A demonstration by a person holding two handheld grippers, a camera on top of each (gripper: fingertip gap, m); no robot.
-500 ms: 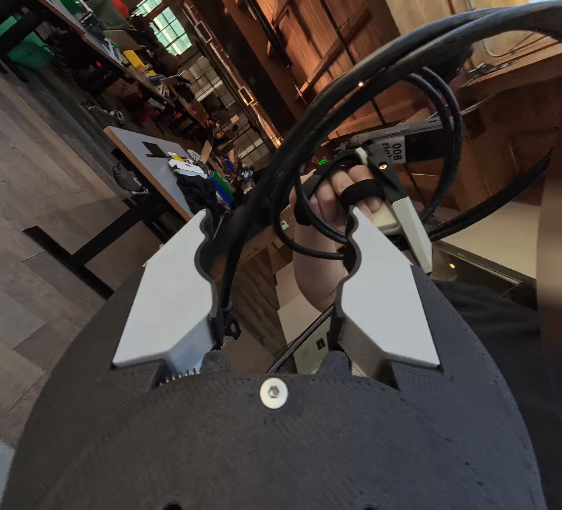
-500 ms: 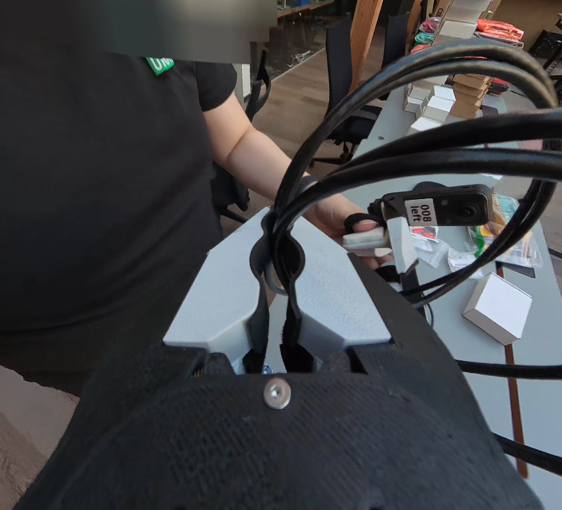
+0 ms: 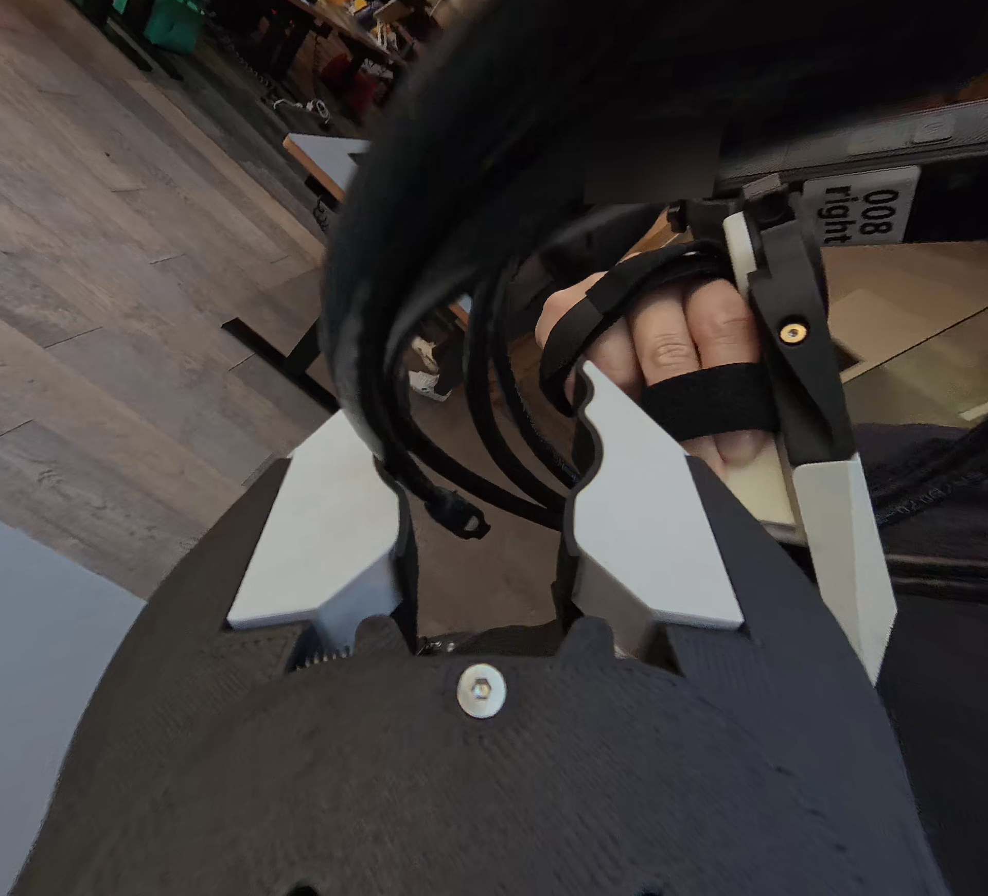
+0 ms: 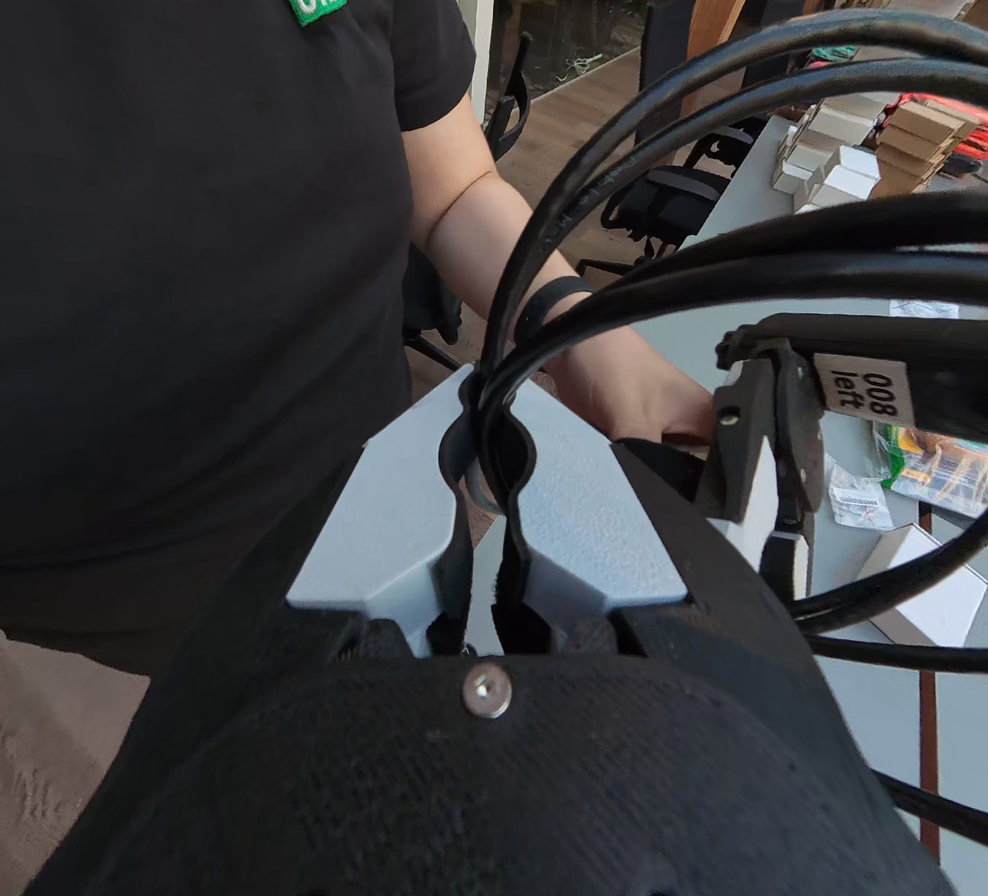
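In the left wrist view, the left gripper [image 3: 484, 448] has its two grey fingers [image 3: 326, 523] apart, with a clear gap between them. Loops of a black cable coil [image 3: 481, 421] pass through this gap; the strands seem to rest against the inner edge of one finger but nothing pinches them. A loose cable end [image 3: 454, 509] hangs free in the opening. Just behind is the person's hand [image 3: 679, 336], strapped to the handle of the other tool, so the two tools stand near each other, I think to keep the coil in one round bundle. Below lies a wooden floor [image 3: 107, 229].

In the right wrist view, the right gripper [image 4: 489, 435] is pressed together on the coil [image 4: 748, 272]: several strands are squeezed at the fingertips [image 4: 422, 443] and fan out into wide loops. This one carries the bundle. The left tool [image 4: 759, 437] is inside the loops, above a grey table [image 4: 877, 699] with a small white box [image 4: 919, 587] and plastic bags [image 4: 935, 464].
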